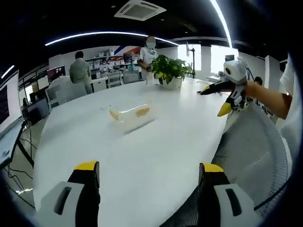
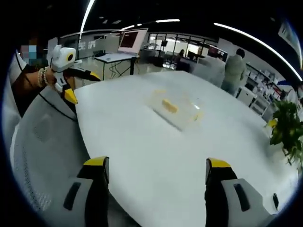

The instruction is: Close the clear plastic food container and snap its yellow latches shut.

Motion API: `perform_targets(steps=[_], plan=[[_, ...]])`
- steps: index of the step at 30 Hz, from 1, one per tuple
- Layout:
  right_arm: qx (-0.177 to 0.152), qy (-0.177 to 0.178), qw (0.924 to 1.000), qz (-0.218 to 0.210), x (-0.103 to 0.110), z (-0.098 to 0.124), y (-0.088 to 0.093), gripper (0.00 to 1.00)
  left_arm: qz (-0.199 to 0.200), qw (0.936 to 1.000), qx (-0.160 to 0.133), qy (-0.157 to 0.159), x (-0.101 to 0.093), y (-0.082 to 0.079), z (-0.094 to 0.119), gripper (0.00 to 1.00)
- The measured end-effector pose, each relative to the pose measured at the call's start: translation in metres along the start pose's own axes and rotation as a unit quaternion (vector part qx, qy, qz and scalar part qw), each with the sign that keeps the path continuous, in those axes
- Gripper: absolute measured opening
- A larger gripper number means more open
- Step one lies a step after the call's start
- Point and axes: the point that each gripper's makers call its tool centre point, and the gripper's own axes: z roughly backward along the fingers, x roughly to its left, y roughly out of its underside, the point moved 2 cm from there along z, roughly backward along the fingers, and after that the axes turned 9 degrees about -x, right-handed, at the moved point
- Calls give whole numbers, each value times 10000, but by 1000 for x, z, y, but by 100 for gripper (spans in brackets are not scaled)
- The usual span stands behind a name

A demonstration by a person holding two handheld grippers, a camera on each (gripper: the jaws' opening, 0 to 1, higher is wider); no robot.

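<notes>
Container (image 1: 131, 114) with yellow latches (image 2: 169, 106) lying mid-table, well apart from both grippers, left gripper (image 1: 149, 177) jaws wide and empty, right gripper (image 2: 157, 175) jaws wide and empty, white table (image 1: 156, 156), potted plant (image 1: 170, 70) at far edge

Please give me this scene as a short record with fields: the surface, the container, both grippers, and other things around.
surface: white table
container: clear, yellow latches, on the table, touched by no gripper
lid: cannot tell if shut
left gripper: open, empty, short of the container
right gripper: open, empty, short of the container
plant: potted, at the table's far side
chair: grey mesh, by the table's edge
people: standing in the background
</notes>
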Motion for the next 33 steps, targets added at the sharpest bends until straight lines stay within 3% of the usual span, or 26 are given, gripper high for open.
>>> perform_targets(steps=[6, 15, 22, 33], plan=[[-135, -105, 9994, -289, 16, 4, 10, 80, 344, 9992, -182, -103, -14, 3, 8, 82], [-72, -156, 9997, -200, 21, 2, 13, 79, 423, 9986, -179, -272, -25, 10, 16, 81], [285, -171, 9994, 123, 26, 1, 27, 79, 747, 9952, -275, -569, -19, 13, 20, 75], [662, -175, 9967, 432, 28, 1, 41, 81, 893, 9937, -382, -558, -23, 12, 20, 73]])
